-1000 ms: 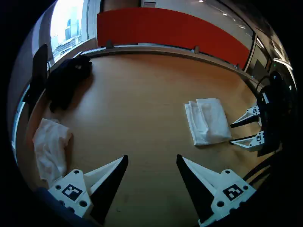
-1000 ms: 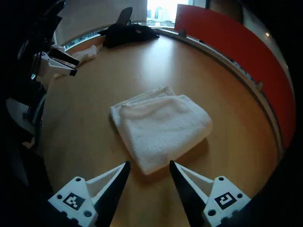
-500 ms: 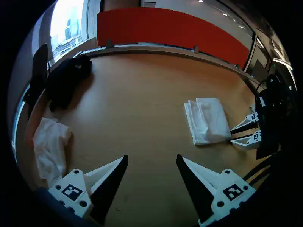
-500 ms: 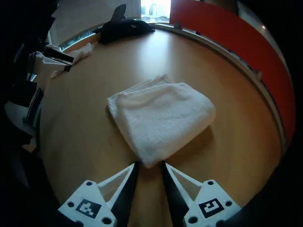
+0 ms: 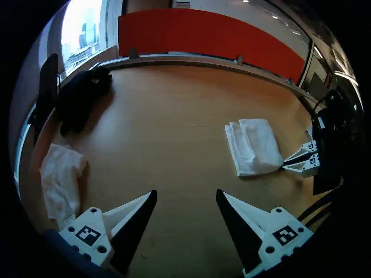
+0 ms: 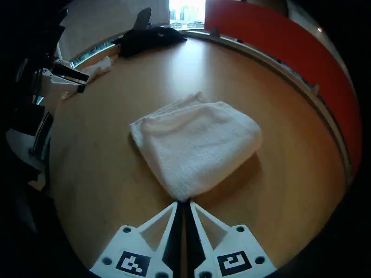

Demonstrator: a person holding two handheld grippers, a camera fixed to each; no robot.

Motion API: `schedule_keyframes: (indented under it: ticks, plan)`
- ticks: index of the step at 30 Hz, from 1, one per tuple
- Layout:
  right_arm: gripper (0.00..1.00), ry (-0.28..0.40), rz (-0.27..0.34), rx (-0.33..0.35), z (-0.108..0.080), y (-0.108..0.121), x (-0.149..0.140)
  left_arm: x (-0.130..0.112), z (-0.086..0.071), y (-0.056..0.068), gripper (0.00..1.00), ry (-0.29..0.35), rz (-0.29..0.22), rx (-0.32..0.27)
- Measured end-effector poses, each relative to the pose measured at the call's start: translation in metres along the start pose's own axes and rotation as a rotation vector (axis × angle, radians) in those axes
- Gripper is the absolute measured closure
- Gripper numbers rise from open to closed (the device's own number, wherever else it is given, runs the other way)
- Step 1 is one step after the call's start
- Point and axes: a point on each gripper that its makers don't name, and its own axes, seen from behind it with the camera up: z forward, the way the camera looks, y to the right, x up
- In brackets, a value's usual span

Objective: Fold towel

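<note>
Thick white terry towel (image 6: 197, 141), folded into a plump rectangle on smooth wooden table (image 6: 287, 153), right gripper (image 6: 183, 202) pressed together at its near corner (whether cloth is caught, unclear), left gripper (image 5: 185, 192) spread wide, crumpled white cloth (image 5: 60, 178) and black bundle (image 5: 81, 97) well apart.

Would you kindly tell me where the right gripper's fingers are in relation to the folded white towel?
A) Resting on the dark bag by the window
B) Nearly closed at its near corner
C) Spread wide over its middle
B: in the right gripper view, the right gripper has its fingers almost together, with the tips at the near corner of the folded towel.
</note>
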Motion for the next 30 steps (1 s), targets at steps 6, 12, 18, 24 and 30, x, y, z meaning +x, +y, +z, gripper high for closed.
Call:
schedule_keyframes:
  ticks: [6,12,18,24,30]
  plan:
    - [0.95,0.018,-0.029,-0.020,-0.008,0.005,0.010,-0.001,0.001,-0.001,0.05,-0.002,-0.002,-0.001]
    - [0.95,0.044,-0.076,-0.049,-0.024,0.015,0.033,0.001,0.001,-0.001,0.06,0.003,0.002,-0.002]
    - [0.95,0.096,-0.131,-0.085,-0.044,0.029,0.076,0.009,0.001,0.001,0.06,0.021,0.003,-0.007]
    - [0.95,0.157,-0.178,-0.108,-0.064,0.038,0.123,0.020,-0.001,0.004,0.05,0.043,0.006,-0.011]
    - [0.95,0.199,-0.219,-0.131,-0.085,0.044,0.154,0.027,-0.004,0.004,0.06,0.060,0.005,-0.014]
